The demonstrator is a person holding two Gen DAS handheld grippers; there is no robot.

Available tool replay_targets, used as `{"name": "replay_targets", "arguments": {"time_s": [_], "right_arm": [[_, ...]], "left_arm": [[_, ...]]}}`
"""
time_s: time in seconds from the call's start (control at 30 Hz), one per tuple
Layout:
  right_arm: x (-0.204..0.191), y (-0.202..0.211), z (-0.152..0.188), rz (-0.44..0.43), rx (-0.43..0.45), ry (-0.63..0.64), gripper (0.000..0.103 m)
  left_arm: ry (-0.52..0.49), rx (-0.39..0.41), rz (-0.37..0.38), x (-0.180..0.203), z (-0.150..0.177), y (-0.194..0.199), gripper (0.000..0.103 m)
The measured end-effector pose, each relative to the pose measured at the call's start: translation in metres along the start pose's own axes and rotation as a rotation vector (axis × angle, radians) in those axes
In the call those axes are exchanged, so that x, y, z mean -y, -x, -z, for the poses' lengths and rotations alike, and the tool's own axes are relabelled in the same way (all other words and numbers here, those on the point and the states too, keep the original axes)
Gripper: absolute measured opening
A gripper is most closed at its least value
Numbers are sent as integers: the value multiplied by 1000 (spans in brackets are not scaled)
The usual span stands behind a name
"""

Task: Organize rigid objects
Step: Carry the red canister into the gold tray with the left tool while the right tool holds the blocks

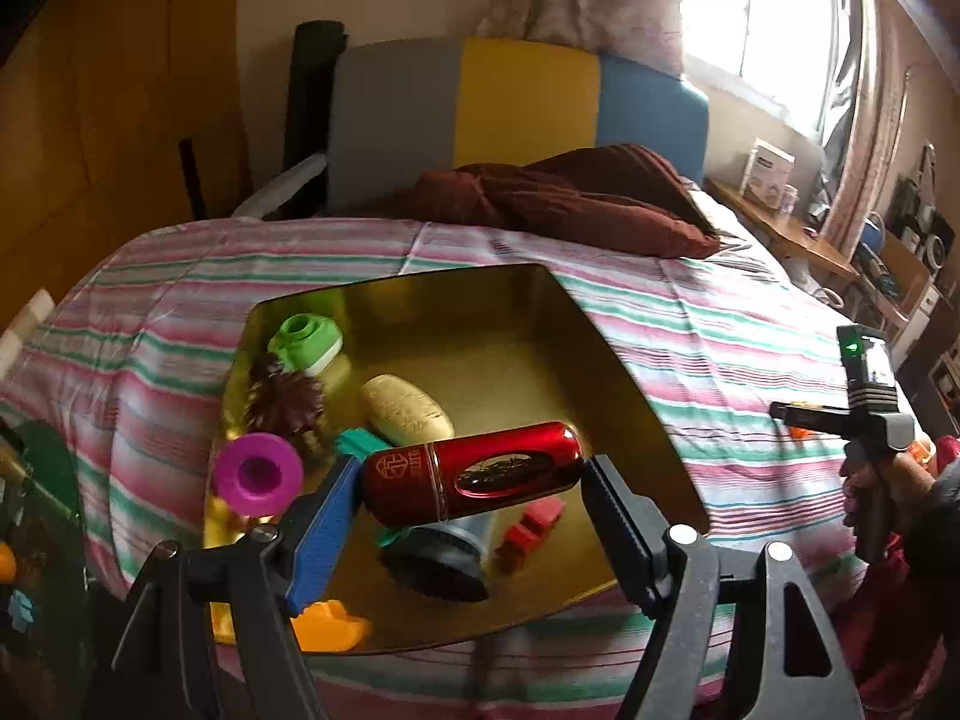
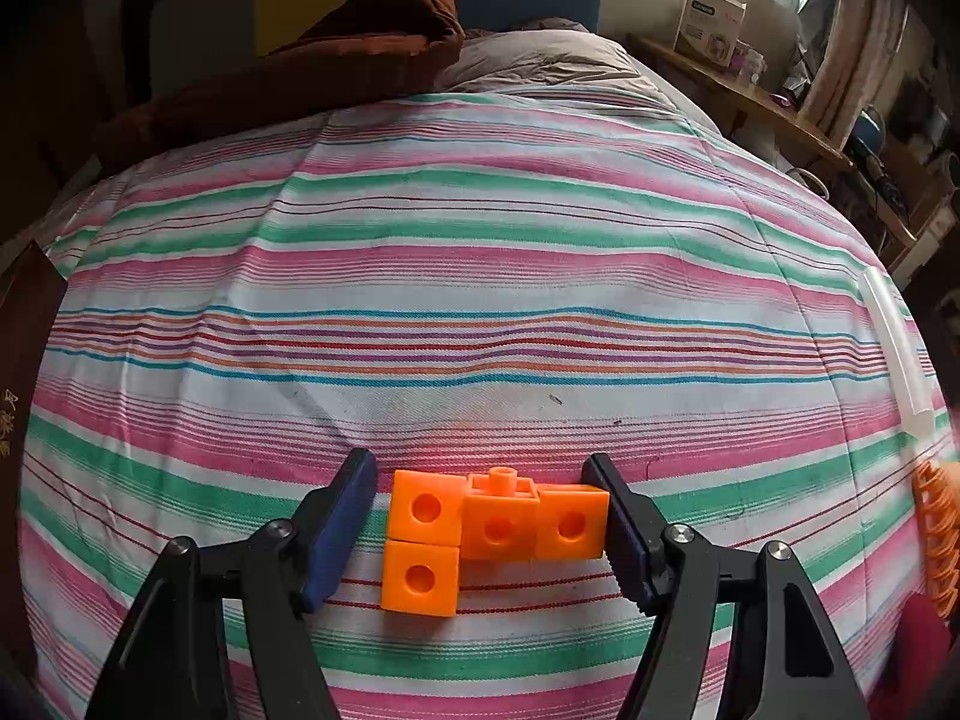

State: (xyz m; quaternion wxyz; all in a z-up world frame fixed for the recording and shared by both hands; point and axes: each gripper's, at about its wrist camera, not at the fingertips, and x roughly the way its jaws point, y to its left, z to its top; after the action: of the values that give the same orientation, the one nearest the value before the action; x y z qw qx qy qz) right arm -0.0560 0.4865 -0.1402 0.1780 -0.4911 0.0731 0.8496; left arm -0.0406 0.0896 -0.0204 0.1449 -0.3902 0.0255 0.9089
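My left gripper is shut on a glossy red capsule-shaped case, held crosswise above a gold tray on the striped bedspread. In the tray lie a green piece, a cream oval bar, a pine cone, a magenta spool, a red block and a dark round thing. My right gripper stands open around a cluster of orange cubes resting on the bedspread. The right pad touches the cluster; a small gap shows at the left pad.
A hand holds the other gripper at the right of the left wrist view. A brown blanket lies at the head of the bed. A wooden shelf with a white box runs along the right. An orange ribbed piece sits at the bed's right edge.
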Motion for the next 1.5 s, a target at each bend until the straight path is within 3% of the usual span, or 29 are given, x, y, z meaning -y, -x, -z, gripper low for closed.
{"name": "replay_targets", "arguments": {"time_s": [0.5,0.83,1.23,1.5], "right_arm": [[-2,1,0,2,1,0,72],[0,2,-1,5,1,9,71],[0,1,-1,11,0,15,70],[0,1,-2,13,0,21,71]], "left_arm": [[56,-28,-63,-38,17,-2,76],[187,-29,-121,-104,36,18,76],[269,-75,49,-103,25,2,76],[212,-128,30,-88,24,-25,76]]}}
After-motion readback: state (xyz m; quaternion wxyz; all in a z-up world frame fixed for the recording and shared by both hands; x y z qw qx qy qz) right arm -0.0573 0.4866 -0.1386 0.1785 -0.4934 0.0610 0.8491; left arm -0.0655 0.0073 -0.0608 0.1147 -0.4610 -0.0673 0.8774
